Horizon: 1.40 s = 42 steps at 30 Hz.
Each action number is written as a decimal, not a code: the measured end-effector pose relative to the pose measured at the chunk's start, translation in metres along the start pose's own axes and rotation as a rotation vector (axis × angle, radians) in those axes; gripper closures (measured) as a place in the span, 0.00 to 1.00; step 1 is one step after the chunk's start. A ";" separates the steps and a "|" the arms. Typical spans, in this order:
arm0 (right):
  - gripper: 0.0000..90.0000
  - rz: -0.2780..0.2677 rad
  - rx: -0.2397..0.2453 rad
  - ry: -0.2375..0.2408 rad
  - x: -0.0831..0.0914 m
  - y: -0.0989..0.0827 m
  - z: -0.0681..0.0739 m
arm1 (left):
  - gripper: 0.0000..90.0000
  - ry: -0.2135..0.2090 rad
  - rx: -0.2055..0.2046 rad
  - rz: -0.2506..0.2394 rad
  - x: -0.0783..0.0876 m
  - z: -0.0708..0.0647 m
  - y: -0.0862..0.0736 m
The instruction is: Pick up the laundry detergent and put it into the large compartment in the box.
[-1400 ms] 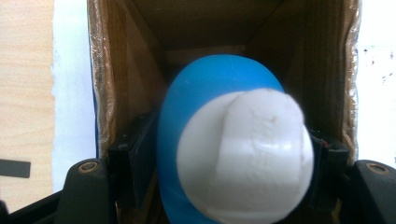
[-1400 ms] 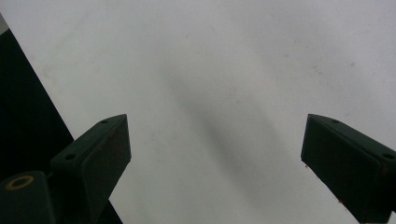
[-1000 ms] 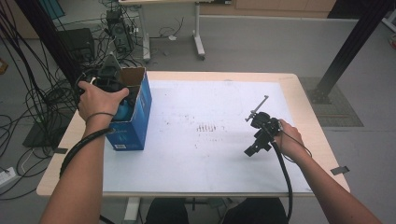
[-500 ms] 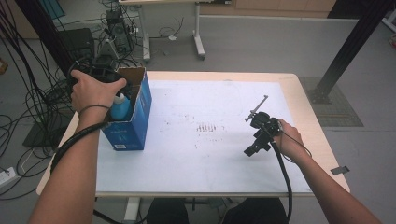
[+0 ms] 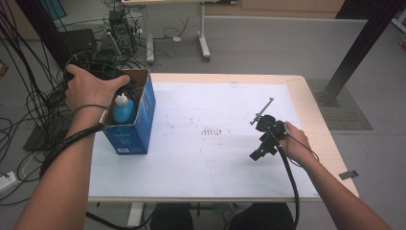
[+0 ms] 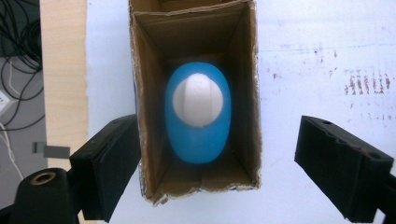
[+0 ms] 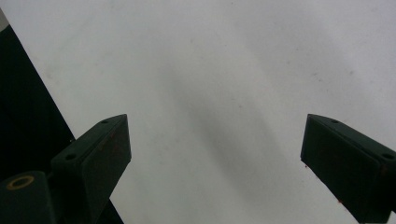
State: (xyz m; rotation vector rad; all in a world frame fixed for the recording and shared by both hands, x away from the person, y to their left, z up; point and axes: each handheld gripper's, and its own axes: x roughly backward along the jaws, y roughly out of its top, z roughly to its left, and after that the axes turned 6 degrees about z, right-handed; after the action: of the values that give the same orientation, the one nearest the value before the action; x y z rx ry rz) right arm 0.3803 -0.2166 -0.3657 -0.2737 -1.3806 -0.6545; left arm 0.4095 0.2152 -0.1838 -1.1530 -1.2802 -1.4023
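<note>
1. The blue plastic bottle with the white cap (image 6: 198,119) stands upright inside the open-topped blue cardboard box (image 6: 250,93), straight below my left claw (image 6: 224,175) — I look down its long axis, cap first, so that axis runs toward me.
2. My left claw's jaws have just been opening and now stand wide; one pad sits just outside the box's wall, the other well clear over the white sheet, and nothing is pressed between them. The bottle is free of me.
3. The box holds that one bottle and, as far as I can see past it, nothing else; bare cardboard floor shows around its base. In the high view the box (image 5: 136,129) stands at the table's left edge, directly under my left hand (image 5: 88,86).
4. I judge the bottle to be placed, so the coming move is a clean lift straight up along its axis, without clipping the box rim.
5. My right claw (image 5: 264,139) — well apart, far across the white table cover (image 5: 215,167) — rests low with jaws wide and empty (image 7: 215,163); the left is plainly the nearer one.
</note>
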 end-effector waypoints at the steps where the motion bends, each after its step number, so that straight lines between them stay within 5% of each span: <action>1: 0.09 0.004 -0.002 0.000 0.000 0.000 0.000 | 0.14 -0.001 -0.005 0.004 0.001 -0.001 0.000; 11: 0.09 0.013 0.005 0.000 0.000 0.002 0.001 | 0.09 -0.028 -0.057 -0.003 0.025 -0.014 -0.003; 16: 0.09 0.015 0.002 -0.001 0.001 0.002 0.000 | 0.07 -0.010 -0.091 0.001 0.033 -0.022 -0.005; 27: 0.09 0.032 0.002 -0.011 0.001 0.003 0.000 | 0.06 -0.087 -0.189 0.003 0.044 -0.049 -0.012; 32: 0.09 0.040 0.005 -0.017 0.001 0.004 0.001 | 0.06 -0.159 -0.275 0.038 0.046 -0.066 -0.016; 42: 0.10 0.038 0.011 -0.026 0.002 0.005 0.004 | 0.06 -0.249 -0.363 0.036 0.042 -0.096 -0.025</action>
State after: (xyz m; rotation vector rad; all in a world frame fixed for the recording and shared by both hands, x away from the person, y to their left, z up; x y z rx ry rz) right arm 0.3805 -0.2106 -0.3624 -0.3003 -1.4005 -0.6139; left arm 0.3711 0.1206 -0.1499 -1.6301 -1.1923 -1.5418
